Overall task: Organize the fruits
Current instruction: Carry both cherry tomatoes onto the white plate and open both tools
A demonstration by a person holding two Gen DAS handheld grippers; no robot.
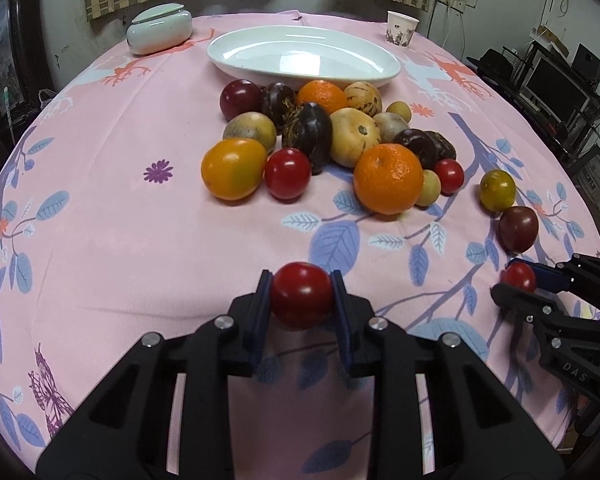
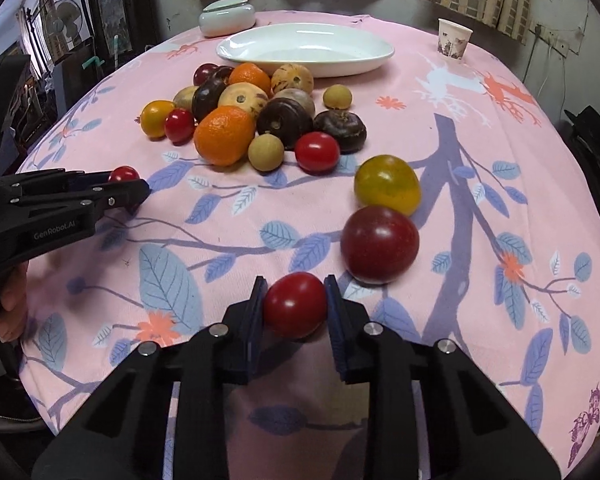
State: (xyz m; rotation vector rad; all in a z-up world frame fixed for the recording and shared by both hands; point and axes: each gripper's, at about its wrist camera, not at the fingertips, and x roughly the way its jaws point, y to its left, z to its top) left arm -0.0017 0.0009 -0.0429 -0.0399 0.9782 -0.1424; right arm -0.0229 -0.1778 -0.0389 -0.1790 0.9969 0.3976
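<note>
My left gripper (image 1: 301, 300) is shut on a red cherry tomato (image 1: 301, 294), held over the near part of the pink tablecloth. My right gripper (image 2: 296, 306) is shut on another red cherry tomato (image 2: 296, 303); it shows at the right in the left wrist view (image 1: 518, 280). A pile of fruit lies mid-table: a large orange (image 1: 388, 178), an orange tomato (image 1: 234, 168), red tomatoes (image 1: 287, 173), dark plums and tan fruits. An empty white oval dish (image 1: 304, 56) stands behind the pile.
A yellow-green tomato (image 2: 388, 184) and a dark red plum (image 2: 380, 243) lie apart just ahead of my right gripper. A pale lidded jar (image 1: 159, 32) stands at the back left, a paper cup (image 1: 401, 28) at the back right. The table edge curves close on both sides.
</note>
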